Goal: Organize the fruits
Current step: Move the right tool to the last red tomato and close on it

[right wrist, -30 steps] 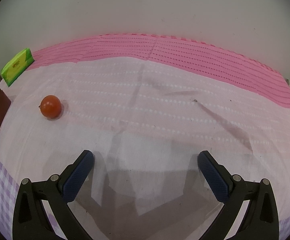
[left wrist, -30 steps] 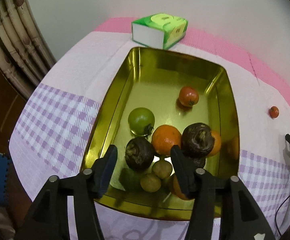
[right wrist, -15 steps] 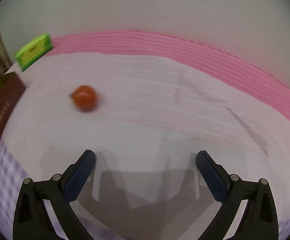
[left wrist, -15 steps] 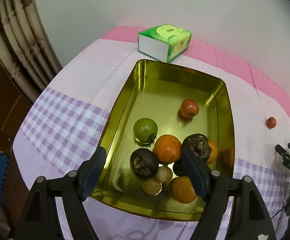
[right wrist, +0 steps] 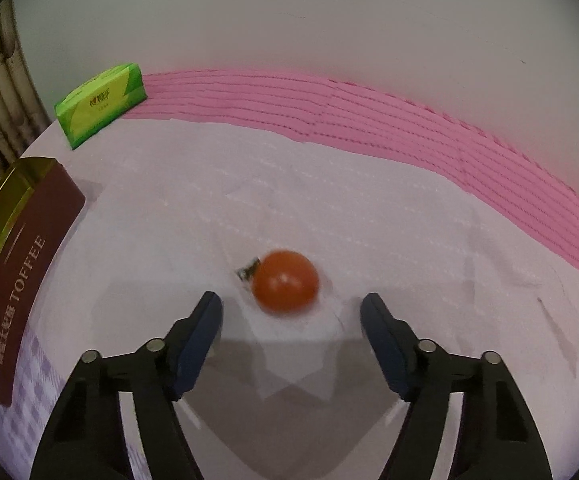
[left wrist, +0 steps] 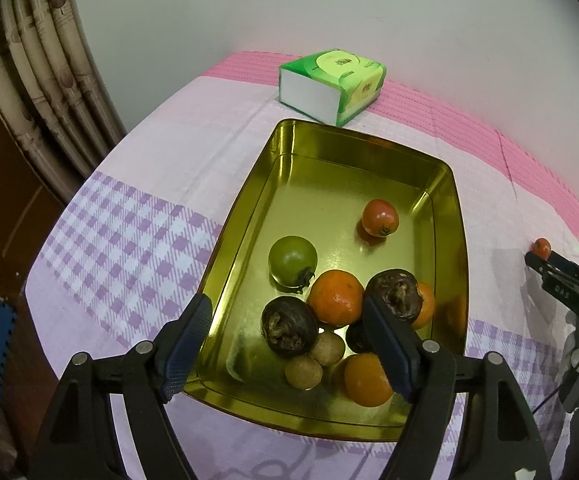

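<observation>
Left wrist view: the left gripper (left wrist: 287, 344) hangs half open and empty over the gold tin (left wrist: 455, 200), parked above the gathered fruit after widening from a narrower gap.

Right wrist view: the right gripper (right wrist: 291, 308), jaws just narrowing with nothing gripped yet, frames the stray red tomato (right wrist: 285, 280) at twelve o'clock; earlier it lay at ten o'clock.

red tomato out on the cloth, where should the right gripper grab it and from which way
Grip the loose red tomato across its round middle, coming down from above and behind as the right gripper already points. It is smooth and round, so any waist grip works, but its stem sticks out to the left, so keep that finger just below it. The jaws have just been closing, nothing between them yet.
</observation>
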Demonstrator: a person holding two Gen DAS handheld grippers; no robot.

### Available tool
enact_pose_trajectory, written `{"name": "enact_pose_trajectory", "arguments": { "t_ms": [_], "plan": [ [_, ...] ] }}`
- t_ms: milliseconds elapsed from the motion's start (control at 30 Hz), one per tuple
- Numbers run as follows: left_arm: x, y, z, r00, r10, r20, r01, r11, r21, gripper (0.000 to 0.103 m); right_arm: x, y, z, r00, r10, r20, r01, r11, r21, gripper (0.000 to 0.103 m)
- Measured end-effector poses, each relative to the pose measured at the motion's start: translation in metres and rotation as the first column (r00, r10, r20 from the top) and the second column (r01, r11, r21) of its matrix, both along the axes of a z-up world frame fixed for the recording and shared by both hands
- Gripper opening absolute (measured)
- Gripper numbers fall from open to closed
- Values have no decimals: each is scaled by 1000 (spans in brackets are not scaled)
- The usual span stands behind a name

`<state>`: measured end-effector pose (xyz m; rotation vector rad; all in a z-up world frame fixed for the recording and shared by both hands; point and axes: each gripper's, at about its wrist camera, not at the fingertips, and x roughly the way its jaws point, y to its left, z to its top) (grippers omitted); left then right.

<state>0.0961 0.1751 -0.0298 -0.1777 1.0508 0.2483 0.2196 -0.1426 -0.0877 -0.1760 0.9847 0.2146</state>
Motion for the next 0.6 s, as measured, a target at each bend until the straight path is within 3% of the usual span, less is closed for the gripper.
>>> {"name": "enact_pose_trajectory", "arguments": {
  "t_ms": [200,267,333,600],
  "plan": [
    [0,2,0,1000,5,-4,-5,1000,-9,74,3,3,2,1000,-9,10,9,1000,0,52],
    [0,2,0,1000,5,-4,-5,1000,-9,74,3,4,2,1000,-6,8,6,1000,5,39],
    [0,2,0,1000,4,-5,-4,1000,-9,74,2,4,2,1000,-3,8,3,1000,-1,34],
    [0,3,0,1000,8,-5,-8,1000,-9,74,-6,-2,7,1000,-1,6,1,1000,10,34]
  ]
}}
